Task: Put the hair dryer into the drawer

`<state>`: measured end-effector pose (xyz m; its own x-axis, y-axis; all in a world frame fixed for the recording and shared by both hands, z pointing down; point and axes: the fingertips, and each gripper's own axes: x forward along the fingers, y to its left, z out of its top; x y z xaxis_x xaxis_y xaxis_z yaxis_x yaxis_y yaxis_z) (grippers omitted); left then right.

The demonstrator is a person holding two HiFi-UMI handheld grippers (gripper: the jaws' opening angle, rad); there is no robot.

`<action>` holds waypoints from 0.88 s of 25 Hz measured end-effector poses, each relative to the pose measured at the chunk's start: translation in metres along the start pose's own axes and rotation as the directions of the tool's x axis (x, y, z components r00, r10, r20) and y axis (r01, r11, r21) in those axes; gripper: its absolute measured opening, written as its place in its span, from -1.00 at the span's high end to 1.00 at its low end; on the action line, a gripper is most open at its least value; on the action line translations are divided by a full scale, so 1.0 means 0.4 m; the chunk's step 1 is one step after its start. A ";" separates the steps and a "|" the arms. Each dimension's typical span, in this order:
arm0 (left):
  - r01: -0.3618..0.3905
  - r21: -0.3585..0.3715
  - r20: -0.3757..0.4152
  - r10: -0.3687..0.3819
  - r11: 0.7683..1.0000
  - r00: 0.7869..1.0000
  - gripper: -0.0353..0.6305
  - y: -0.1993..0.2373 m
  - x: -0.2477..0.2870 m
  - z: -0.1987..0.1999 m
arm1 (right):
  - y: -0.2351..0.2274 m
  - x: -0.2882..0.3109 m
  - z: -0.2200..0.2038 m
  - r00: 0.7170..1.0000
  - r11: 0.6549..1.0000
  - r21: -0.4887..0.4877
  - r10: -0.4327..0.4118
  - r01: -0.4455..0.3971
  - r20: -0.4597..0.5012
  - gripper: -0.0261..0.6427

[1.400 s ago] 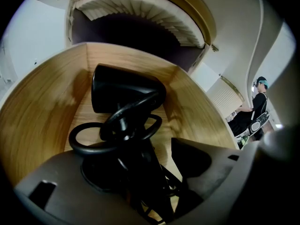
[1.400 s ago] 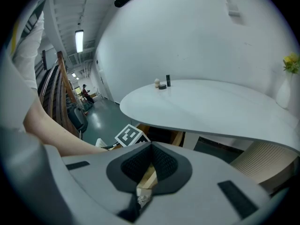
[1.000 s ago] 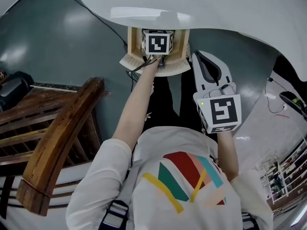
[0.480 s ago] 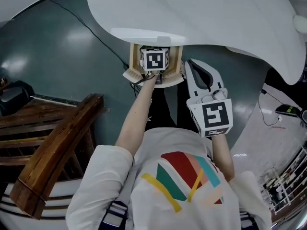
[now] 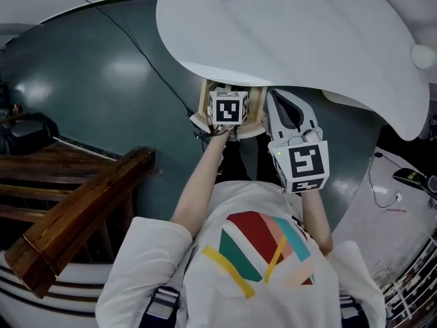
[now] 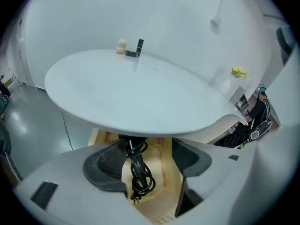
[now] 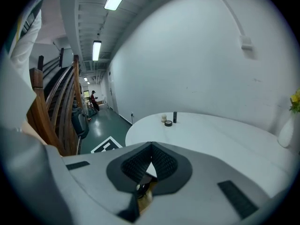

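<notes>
The round white tabletop (image 5: 293, 39) fills the far side, and a light wooden drawer (image 6: 164, 175) stands pulled out from under its near edge. In the drawer lies the black hair dryer (image 6: 131, 146), its far end tucked in the shadow under the tabletop. Its coiled black cord (image 6: 143, 184) is bundled on top with the plug towards the near end.

The left gripper (image 6: 147, 161) hangs over the drawer with its tongs spread, one either side of the dryer and touching nothing. The right gripper (image 7: 150, 149) is just right of the drawer, tongs pressed together and empty.

Far back on the tabletop sit a small cream jar (image 7: 164, 118), a black ring (image 7: 168, 123) and an upright dark cylinder (image 7: 175, 117). A brown wooden stair rail (image 5: 82, 210) stands to the left.
</notes>
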<state>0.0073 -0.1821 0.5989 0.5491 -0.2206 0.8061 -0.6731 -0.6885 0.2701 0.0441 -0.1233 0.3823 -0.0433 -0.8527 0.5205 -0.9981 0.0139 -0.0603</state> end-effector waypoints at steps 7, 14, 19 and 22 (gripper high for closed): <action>0.033 0.044 0.005 -0.033 0.999 0.999 -0.03 -0.046 -0.127 0.000 | 0.026 -0.060 0.092 0.997 0.999 -0.040 0.026 -0.023 0.070 0.89; -0.012 0.060 0.080 0.007 0.998 0.997 -0.02 -0.051 -0.237 0.042 | 0.001 -0.054 0.171 0.989 0.999 -0.038 0.032 -0.027 0.147 0.89; -0.057 0.064 0.266 0.038 0.996 0.963 -0.02 -0.050 -0.396 0.193 | 0.004 -0.027 0.221 0.983 0.998 -0.039 0.051 -0.045 0.174 0.89; -0.085 0.069 0.371 0.053 0.994 0.927 -0.02 -0.053 -0.501 0.294 | 0.004 -0.019 0.266 0.974 0.997 -0.033 0.077 -0.072 0.215 0.89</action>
<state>-0.0302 -0.2047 0.3699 0.6572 -0.4975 0.5662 -0.6813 -0.7134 0.1639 0.0474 -0.1723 0.2877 -0.1096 -0.9414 0.3189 -0.9933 0.0922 -0.0692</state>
